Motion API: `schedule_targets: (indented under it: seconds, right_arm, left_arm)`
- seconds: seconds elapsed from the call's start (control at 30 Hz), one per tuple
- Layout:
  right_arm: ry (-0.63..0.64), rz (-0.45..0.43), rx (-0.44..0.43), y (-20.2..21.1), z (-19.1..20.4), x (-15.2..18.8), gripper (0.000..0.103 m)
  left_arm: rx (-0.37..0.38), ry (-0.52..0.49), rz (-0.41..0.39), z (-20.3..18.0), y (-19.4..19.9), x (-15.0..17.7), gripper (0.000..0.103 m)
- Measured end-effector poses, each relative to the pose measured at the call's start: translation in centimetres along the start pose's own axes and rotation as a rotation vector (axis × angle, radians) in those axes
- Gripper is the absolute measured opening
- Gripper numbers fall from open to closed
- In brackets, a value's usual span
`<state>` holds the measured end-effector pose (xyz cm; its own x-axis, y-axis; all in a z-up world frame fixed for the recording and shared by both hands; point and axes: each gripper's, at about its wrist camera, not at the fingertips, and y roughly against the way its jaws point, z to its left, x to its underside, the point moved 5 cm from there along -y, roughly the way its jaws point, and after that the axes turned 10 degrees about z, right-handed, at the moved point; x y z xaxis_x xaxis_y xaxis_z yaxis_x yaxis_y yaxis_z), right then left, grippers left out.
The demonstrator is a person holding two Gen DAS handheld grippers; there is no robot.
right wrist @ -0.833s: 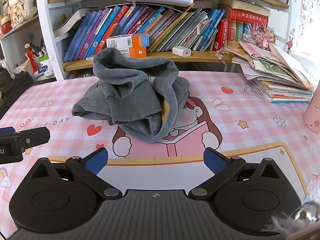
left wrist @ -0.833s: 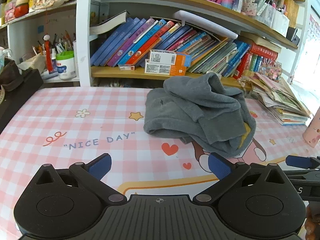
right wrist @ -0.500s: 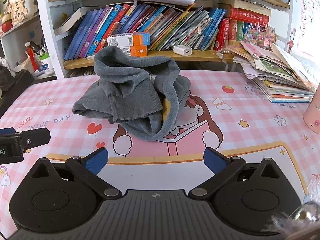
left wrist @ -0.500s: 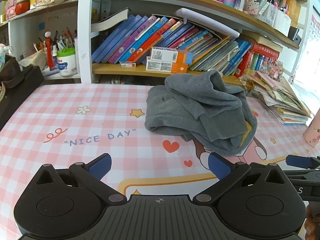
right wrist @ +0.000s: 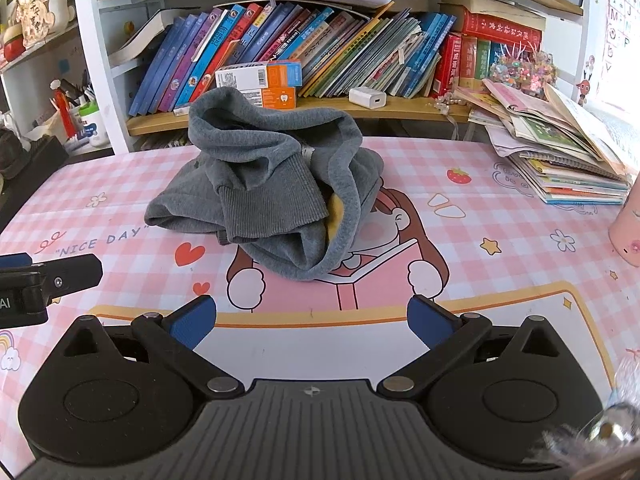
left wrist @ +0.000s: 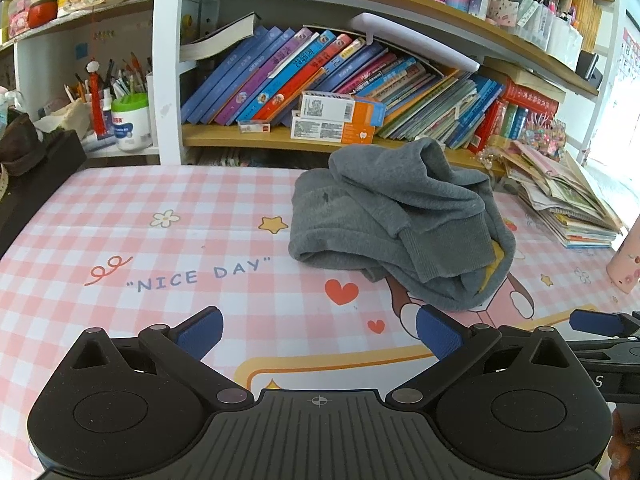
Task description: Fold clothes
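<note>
A grey sweatshirt (left wrist: pixel 400 224) with a yellow lining lies crumpled in a heap on the pink checked table mat (left wrist: pixel 160 256); it also shows in the right wrist view (right wrist: pixel 272 196). My left gripper (left wrist: pixel 319 334) is open and empty, low over the mat, short of the heap and to its left. My right gripper (right wrist: pixel 312 322) is open and empty, a little short of the heap's near edge. Each gripper's finger shows at the edge of the other's view.
A bookshelf (left wrist: pixel 360 140) full of books runs along the table's back edge. A stack of magazines (right wrist: pixel 560 160) lies at the back right. A pink cup (right wrist: pixel 626 232) stands at the right edge. A pen pot (left wrist: pixel 130 120) stands at the back left.
Both grippers have risen or tilted slightly, so the sweatshirt sits a bit lower in both views. Both stay open. The sweatshirt has not moved.
</note>
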<state>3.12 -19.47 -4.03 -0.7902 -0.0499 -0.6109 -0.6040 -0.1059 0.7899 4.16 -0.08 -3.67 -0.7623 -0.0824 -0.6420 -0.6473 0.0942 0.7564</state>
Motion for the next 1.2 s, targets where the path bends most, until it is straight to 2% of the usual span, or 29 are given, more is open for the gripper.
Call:
schedule_targets:
  seconds: [1.2]
  right_arm:
    - [0.014,0.019,-0.001,-0.41,0.48,-0.02,0.103]
  left_arm:
    - [0.009,0.007,0.011,0.16,-0.17,-0.08,0.103]
